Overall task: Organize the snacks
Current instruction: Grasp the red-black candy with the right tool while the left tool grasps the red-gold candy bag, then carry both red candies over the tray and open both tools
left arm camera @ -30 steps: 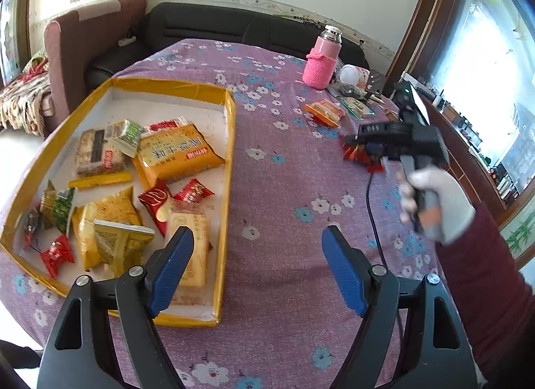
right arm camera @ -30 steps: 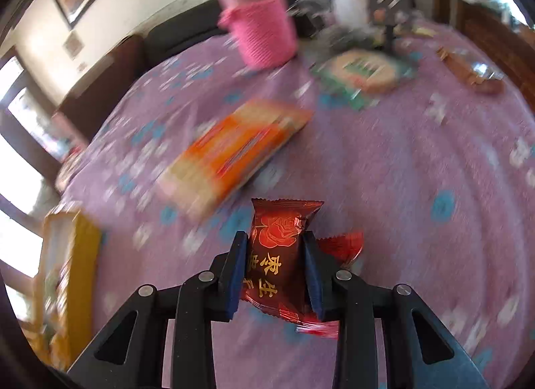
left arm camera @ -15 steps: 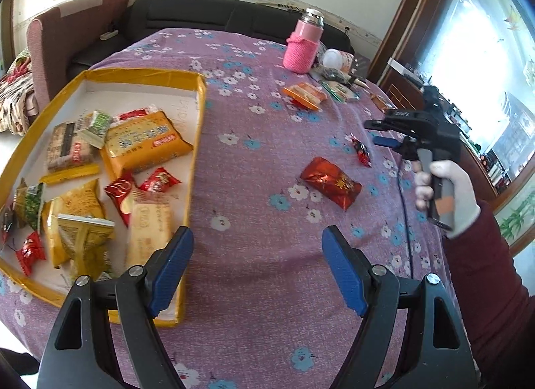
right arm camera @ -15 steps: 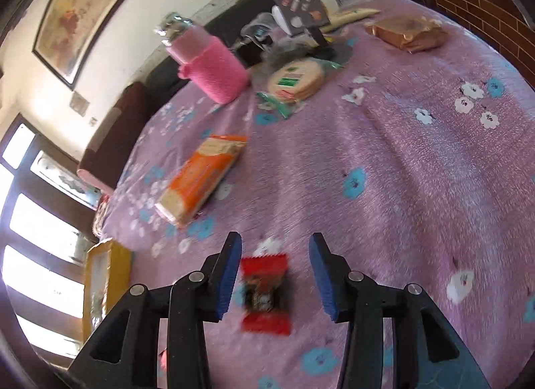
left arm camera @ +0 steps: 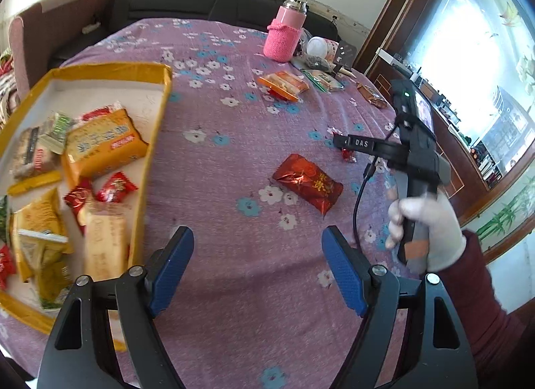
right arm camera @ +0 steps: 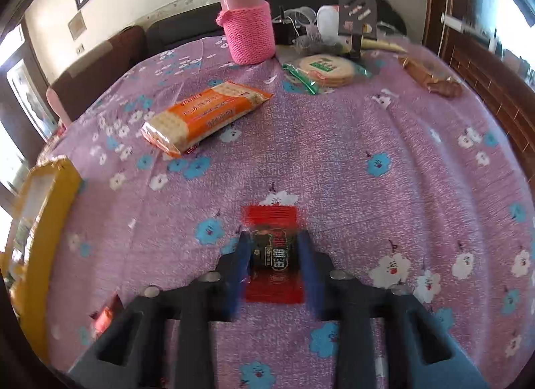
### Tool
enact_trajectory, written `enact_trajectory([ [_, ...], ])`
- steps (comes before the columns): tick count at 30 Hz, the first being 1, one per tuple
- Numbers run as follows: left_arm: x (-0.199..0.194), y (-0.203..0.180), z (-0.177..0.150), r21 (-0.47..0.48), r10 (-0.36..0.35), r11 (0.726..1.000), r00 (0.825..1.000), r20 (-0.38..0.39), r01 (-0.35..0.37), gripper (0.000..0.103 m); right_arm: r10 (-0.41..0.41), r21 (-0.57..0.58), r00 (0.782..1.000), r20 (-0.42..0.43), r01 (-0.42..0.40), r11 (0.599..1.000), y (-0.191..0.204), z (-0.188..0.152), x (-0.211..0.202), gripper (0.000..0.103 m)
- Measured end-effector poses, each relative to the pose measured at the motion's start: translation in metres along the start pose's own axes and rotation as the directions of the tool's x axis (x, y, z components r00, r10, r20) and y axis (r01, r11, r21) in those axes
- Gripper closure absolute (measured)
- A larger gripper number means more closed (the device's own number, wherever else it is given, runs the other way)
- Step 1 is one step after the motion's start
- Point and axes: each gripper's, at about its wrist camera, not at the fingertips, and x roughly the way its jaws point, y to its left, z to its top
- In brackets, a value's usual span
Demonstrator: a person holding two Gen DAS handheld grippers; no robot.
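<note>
One small red candy point(right arm camera: 272, 252) is seen lying flat on the purple flowered tablecloth point(right arm camera: 351, 161) of the table, directly between the blue pads of the right hand-held gripper point(right arm camera: 272, 257); the jaws are closing on it, a pad standing close at each side of the dark middle of the wrapper, though whether the pads already press on it cannot be told through the blur. Its crimped ends are left showing ahead of and behind the fingers. From the left wrist view the same gripper is seen held by a white-gloved hand point(left arm camera: 428, 232) in a dark red sleeve point(left arm camera: 485, 295), pointed down at the cloth. Near it, toward the left gripper, a larger shiny red packet point(left arm camera: 307, 183) is laid on the cloth, well apart from the tray. The left hand-held gripper point(left arm camera: 257, 270) is held above bare cloth with its fingers spread wide and nothing between them. To its left a yellow-rimmed tray point(left arm camera: 157, 141) is filled with many wrapped snacks, among them an orange biscuit bag point(left arm camera: 103, 145) and small red sweets. Farther up the table an orange cracker pack point(right arm camera: 207, 115) is set by itself; beyond it a round wafer pack point(right arm camera: 326, 70) and a pink bottle in a knitted sleeve point(right arm camera: 247, 28) are placed near the far edge.
</note>
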Motion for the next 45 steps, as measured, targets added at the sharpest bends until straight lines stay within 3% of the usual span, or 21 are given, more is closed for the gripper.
enact_trajectory([
  [4, 0.018, -0.007, 0.008, -0.013, -0.004, 1.000, 0.999, -0.037, 0.004, 0.024, 0.061, 0.049, 0.998, 0.017, -0.062, 0.997, -0.015, -0.005, -0.003, 0.076],
  [11, 0.070, -0.042, 0.025, -0.016, -0.095, 0.995, 0.987, -0.127, 0.094, 0.024, 0.190, 0.119, 0.974, 0.122, -0.204, 0.972, -0.041, -0.018, -0.038, 0.076],
  [17, 0.109, -0.064, 0.043, 0.061, -0.032, 0.997, 0.990, -0.139, 0.041, 0.024, 0.232, 0.182, 0.967, 0.107, -0.248, 0.951, -0.056, -0.018, -0.032, 0.075],
  [19, 0.115, -0.067, 0.045, 0.098, 0.006, 0.995, 0.991, -0.132, 0.007, 0.033, 0.235, 0.190, 0.967, 0.102, -0.251, 0.949, -0.058, -0.018, -0.030, 0.075],
  [21, 0.117, -0.071, 0.047, 0.146, 0.032, 0.989, 0.992, -0.123, -0.014, 0.052, 0.240, 0.194, 0.965, 0.100, -0.256, 0.947, -0.059, -0.018, -0.030, 0.075],
  [26, 0.119, -0.075, 0.044, 0.199, 0.058, 0.979, 0.992, -0.110, -0.035, 0.052, 0.254, 0.180, 0.962, 0.096, -0.268, 0.947, -0.055, -0.018, -0.030, 0.075],
  [28, 0.121, -0.083, 0.039, 0.243, 0.070, 0.969, 0.993, -0.098, -0.044, 0.042, 0.256, 0.170, 0.962, 0.094, -0.269, 0.948, -0.052, -0.018, -0.030, 0.075],
  [31, 0.122, -0.089, 0.035, 0.274, 0.097, 0.959, 0.991, -0.088, -0.070, 0.041, 0.258, 0.162, 0.961, 0.095, -0.271, 0.949, -0.050, -0.018, -0.030, 0.075],
  [33, 0.117, -0.086, 0.034, 0.267, 0.103, 0.961, 0.991, -0.083, -0.077, 0.071, 0.254, 0.164, 0.962, 0.099, -0.268, 0.949, -0.051, -0.019, -0.031, 0.075],
  [38, 0.092, -0.066, 0.038, 0.196, 0.083, 0.978, 0.995, -0.054, -0.071, 0.071, 0.247, 0.167, 0.964, 0.100, -0.261, 0.951, -0.051, -0.020, -0.029, 0.076],
  [45, 0.029, -0.022, 0.037, 0.035, 0.038, 0.999, 0.998, 0.040, -0.039, 0.071, 0.258, 0.142, 0.960, 0.109, -0.272, 0.952, -0.044, -0.021, -0.030, 0.076],
])
